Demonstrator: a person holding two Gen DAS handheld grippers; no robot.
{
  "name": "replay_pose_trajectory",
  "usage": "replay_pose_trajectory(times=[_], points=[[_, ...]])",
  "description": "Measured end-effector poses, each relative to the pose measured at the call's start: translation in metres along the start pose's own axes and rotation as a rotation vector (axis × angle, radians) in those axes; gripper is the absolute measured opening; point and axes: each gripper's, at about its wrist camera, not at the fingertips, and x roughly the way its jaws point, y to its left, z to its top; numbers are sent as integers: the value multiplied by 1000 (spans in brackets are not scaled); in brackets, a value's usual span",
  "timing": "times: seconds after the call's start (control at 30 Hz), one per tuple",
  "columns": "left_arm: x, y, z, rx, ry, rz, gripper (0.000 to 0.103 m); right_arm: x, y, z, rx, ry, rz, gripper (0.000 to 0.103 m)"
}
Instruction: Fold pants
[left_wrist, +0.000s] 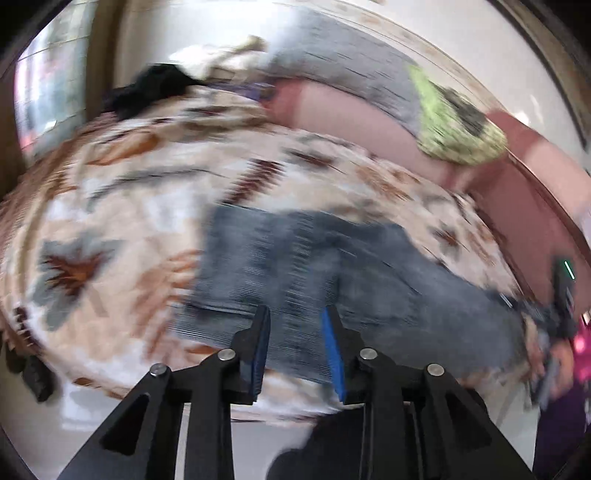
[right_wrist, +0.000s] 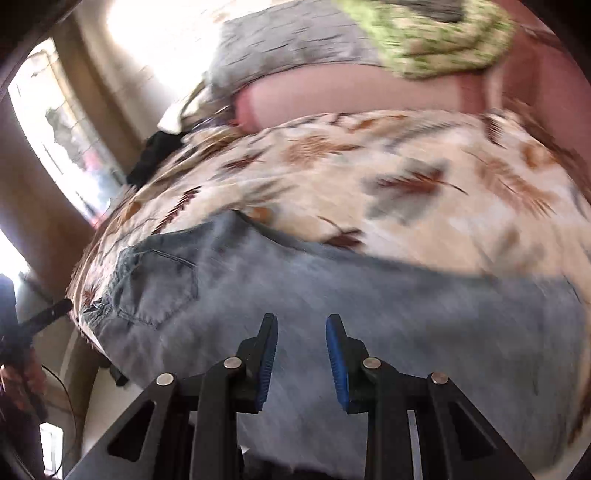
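1. Now, with the jeans (right_wrist: 332, 295) partly folded on the leaf-print bedspread (right_wrist: 424, 166), pick the next edge squarely, both claws level, so layers stack evenly.
2. Left gripper (left_wrist: 295, 347) and right gripper (right_wrist: 301, 354) hover above the denim, jaws apart, gripping nothing; the jeans lie just beyond both.

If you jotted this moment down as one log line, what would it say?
step: fold pants | jeans: flat on patterned bedspread | left gripper: open, empty | right gripper: open, empty, over jeans
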Motion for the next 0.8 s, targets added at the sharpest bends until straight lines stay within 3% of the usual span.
replay_pose_trajectory(times=[0.17,0.27,0.37,0.67,0.73,0.8], points=[[23,-41,-13,137,41,-15,36,59,27,46,-173,145,6,34],[34,-42,-13,136,65,-15,36,84,38,57,-232,208,21,39],[41,-38,-7,115,68,-13,36,104,52,63,-296,219,14,48],[69,-29,-8,94,123,16,36,142,62,69,-373,241,-22,48],[73,-27,-9,82,131,15,36,148,65,66,-400,267,-25,41],[76,-27,-9,80,134,16,36,150,70,64,-443,268,-46,15]])
